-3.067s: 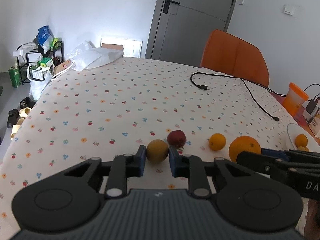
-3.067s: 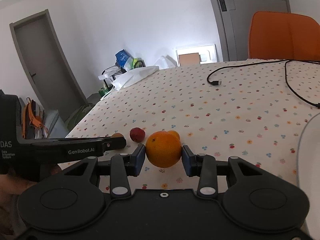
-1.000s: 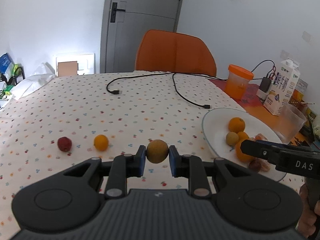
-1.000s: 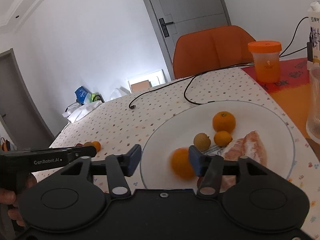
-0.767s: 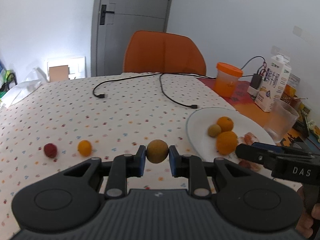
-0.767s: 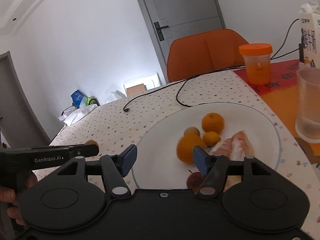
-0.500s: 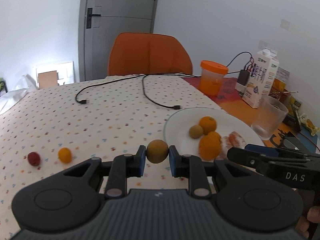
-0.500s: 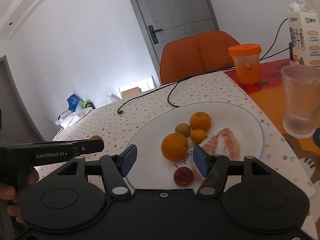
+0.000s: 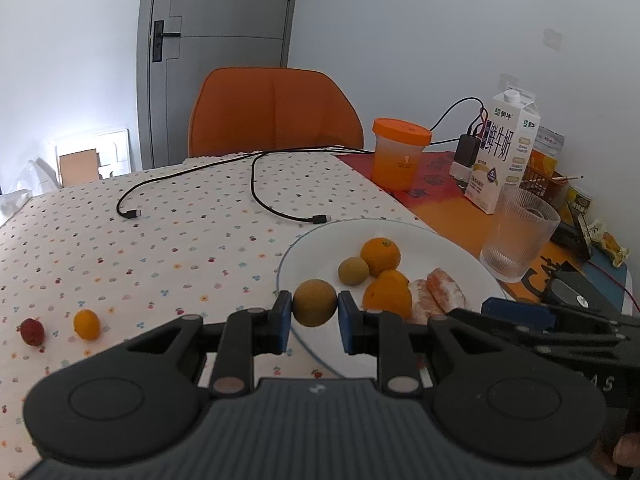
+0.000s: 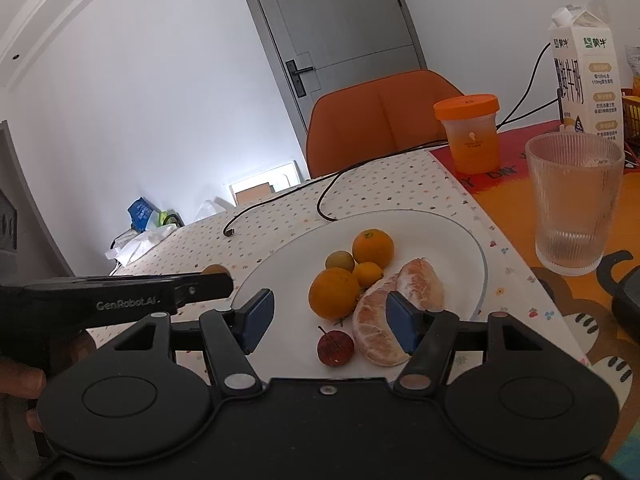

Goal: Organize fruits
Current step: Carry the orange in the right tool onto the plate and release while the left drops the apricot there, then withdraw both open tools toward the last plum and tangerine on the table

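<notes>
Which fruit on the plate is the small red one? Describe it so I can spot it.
Find the white plate beside the ribbed glass. At its near edge, beside the peeled citrus segments, lies the small red fruit: the only dark red, stemmed one among the oranges.

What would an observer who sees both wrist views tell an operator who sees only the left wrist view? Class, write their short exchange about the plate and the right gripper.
Operator: Does the right gripper hold anything?
Observer: No. The right gripper is open, its pads pressing on nothing, over the near side of the plate.
Operator: My left gripper, shut on the brown fruit, blocks the plate's near part. Is anything there?
Observer: Yes. A small red fruit with a stem lies there, beside the peeled segments.
</notes>
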Motion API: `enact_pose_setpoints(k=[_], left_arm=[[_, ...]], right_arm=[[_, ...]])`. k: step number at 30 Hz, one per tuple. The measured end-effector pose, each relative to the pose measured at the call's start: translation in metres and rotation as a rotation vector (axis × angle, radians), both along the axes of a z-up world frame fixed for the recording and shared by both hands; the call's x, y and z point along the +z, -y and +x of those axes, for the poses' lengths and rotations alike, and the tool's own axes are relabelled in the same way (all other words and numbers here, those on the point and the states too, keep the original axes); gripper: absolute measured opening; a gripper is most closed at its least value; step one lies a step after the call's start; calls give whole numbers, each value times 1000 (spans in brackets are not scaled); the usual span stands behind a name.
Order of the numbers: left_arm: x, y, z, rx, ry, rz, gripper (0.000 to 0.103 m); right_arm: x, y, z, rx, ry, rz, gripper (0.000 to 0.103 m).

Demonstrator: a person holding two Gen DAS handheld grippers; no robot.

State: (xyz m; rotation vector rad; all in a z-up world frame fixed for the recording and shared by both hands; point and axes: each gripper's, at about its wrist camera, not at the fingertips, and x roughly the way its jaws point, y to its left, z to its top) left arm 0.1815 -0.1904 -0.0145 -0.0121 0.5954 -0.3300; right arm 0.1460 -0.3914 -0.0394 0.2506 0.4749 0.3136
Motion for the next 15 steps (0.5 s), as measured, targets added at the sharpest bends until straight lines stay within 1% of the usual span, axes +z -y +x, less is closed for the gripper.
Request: enact_pose_setpoints(k=[2,4,11,13,15], left_arm=[[1,-1,1,15,-3,-14,23],[2,-3,0,22,5,-24,27],[4,-20,0,66,-4,-31,28],[4,-26,-1,78,-8,-25,32],[3,-34,-3,98,-9,-16,40]], right_arm=[[-1,1,0,-1,-2,6,62],[-2,2,0,1,-3,9,62],[-5,2,2,8,-7,16,62],[-5,1,2,8,-6,18,62],[-4,0,3,11,-4,20,62]])
